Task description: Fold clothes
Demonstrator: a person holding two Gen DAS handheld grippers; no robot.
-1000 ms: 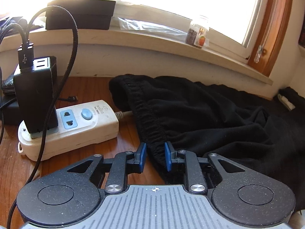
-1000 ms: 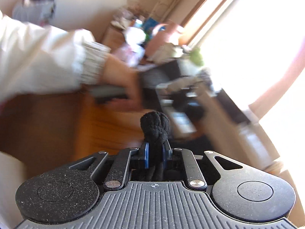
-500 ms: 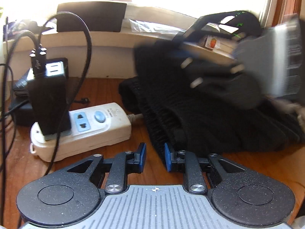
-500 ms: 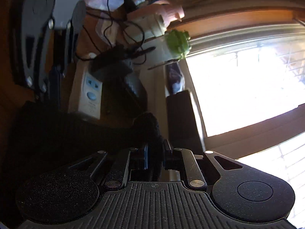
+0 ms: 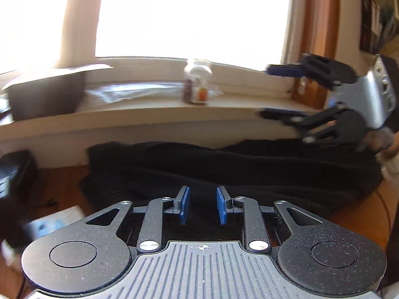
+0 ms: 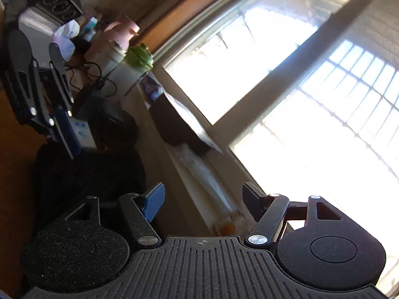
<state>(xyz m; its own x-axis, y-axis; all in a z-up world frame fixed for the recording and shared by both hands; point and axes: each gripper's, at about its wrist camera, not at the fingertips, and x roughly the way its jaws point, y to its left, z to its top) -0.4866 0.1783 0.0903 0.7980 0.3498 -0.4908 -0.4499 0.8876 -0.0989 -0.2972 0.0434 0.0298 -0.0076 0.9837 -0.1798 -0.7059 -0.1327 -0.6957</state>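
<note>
Lying in a long dark band across the middle of the left wrist frame, the black garment (image 5: pixel 237 172) is resting on the wooden table (image 5: pixel 57 186) under the windowsill (image 5: pixel 149 109), probably laid flat for folding. The left gripper (image 5: pixel 203 208) is hovering at its near edge with fingers apart and empty, while the right gripper (image 5: pixel 279 91), at right, is spreading wide above the cloth, holding nothing.
</note>
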